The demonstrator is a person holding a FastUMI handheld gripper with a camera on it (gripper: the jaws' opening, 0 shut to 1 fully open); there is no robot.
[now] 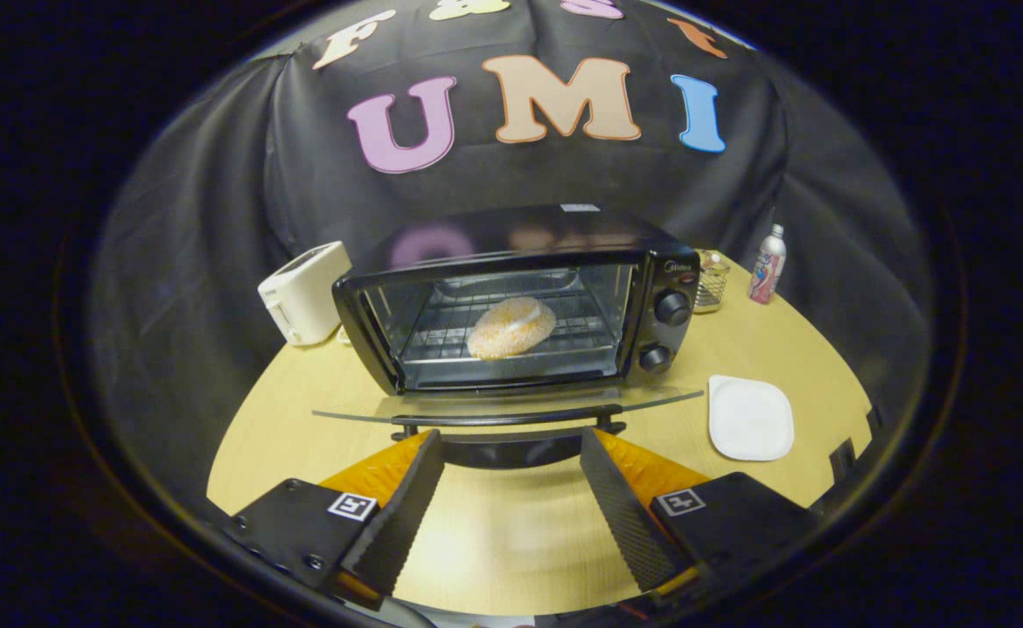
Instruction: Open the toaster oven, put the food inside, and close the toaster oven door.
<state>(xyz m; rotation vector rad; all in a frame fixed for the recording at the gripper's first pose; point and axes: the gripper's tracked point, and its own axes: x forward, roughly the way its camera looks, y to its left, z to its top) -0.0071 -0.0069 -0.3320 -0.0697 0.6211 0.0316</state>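
Toaster oven open, bun inside

The black toaster oven stands mid-desk, its glass door folded down flat toward the near side; a round sesame bun lies on the wire rack, two knobs at right.

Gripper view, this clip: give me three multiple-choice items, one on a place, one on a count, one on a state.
1. Where is the food?
A. on the white plate
B. on the rack inside the toaster oven
C. between the fingers

2. How many knobs on the toaster oven front?
A. two
B. three
C. four

3. The oven door is:
A. shut
B. removed
C. folded down open

Answers: B, it lies behind the open front, the white plate bare; A, two stacked knobs; C, glass lies flat ahead of the open gripper.
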